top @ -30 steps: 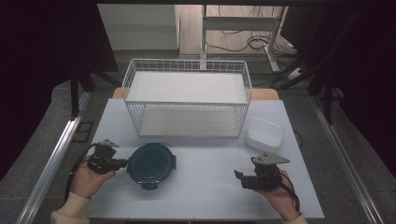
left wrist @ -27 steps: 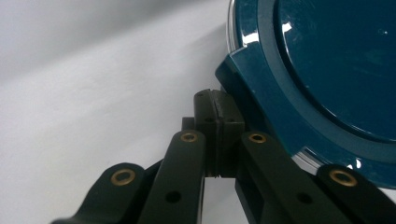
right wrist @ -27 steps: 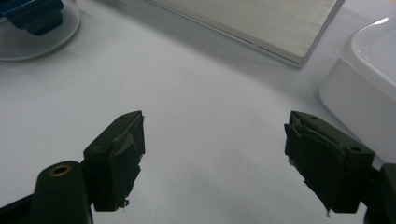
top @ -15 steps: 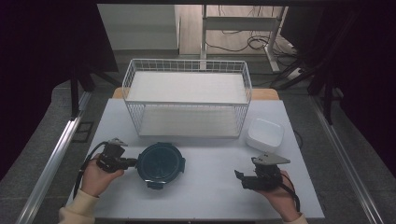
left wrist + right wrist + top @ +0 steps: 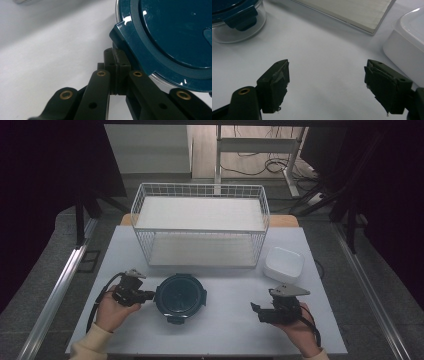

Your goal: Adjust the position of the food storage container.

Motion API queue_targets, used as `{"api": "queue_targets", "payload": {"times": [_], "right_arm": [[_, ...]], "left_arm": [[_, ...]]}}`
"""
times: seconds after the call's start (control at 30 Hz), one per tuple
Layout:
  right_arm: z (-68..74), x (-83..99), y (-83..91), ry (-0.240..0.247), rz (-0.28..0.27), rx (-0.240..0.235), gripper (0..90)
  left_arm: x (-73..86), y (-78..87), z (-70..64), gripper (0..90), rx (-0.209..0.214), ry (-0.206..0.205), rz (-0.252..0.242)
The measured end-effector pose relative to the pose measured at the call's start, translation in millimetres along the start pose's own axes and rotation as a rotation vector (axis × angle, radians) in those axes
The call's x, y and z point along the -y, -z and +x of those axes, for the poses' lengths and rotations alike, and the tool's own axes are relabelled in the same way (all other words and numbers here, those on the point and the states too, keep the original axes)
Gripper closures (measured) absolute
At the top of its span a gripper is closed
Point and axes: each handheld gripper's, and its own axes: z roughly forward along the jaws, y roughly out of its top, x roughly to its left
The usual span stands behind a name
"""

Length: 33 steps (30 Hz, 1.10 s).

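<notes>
Left gripper view: left tool [image 5: 117, 75] has its jaws pressed together w/ nothing visible between them, tips right up against the side latch tab of the teal-lidded glass container [image 5: 172, 37]; whether they touch the tab or sit just under it, can't tell. High view: same container [image 5: 180, 296] sits on the counter [image 5: 225, 335] directly ahead of the left tool [image 5: 145, 296], between the two tools, in front of the white wire rack [image 5: 200, 227]. Right tool [image 5: 256, 310] is well apart from it, jaws spread wide, holding nothing; white lidded box [image 5: 284, 265] is just beyond it.

Step in hand, prob.: nudging/shoving the container w/ the left tool's tips, or working at the latch.

Next move calls for: keep tips low on the tab so they don't slip over the lid; right tool could come in from the opp. side to steady the glass.
</notes>
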Motion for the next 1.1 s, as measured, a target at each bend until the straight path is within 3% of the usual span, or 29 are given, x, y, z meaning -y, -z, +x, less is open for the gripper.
{"api": "queue_targets", "payload": {"times": [0.27, 0.7, 1.0, 1.07, 1.1], "right_arm": [[-0.4, 0.1, -0.2, -0.001, 0.001, -0.003, 20.1], [-0.4, 0.0, 0.1, -0.003, -0.001, -0.004, 20.1], [-0.9, 0.2, -0.6, -0.01, -0.001, -0.003, 20.2], [-0.2, -0.1, -1.8, -0.018, 0.0, 0.001, 20.3], [1.1, -2.2, -2.9, -0.026, 0.001, 0.0, 20.3]], "left_arm": [[-8.2, -8.6, -12.9, 90.0, 0.025, -0.016, -0.005], [-19.2, -19.7, -37.8, 90.0, 0.072, -0.075, 0.012], [-22.2, -24.6, -41.1, 90.0, 0.092, -0.082, 0.023], [-22.4, -25.1, -39.4, 90.0, 0.107, -0.085, 0.025], [-22.0, -24.0, -34.5, 90.0, 0.145, -0.085, 0.015]]}}
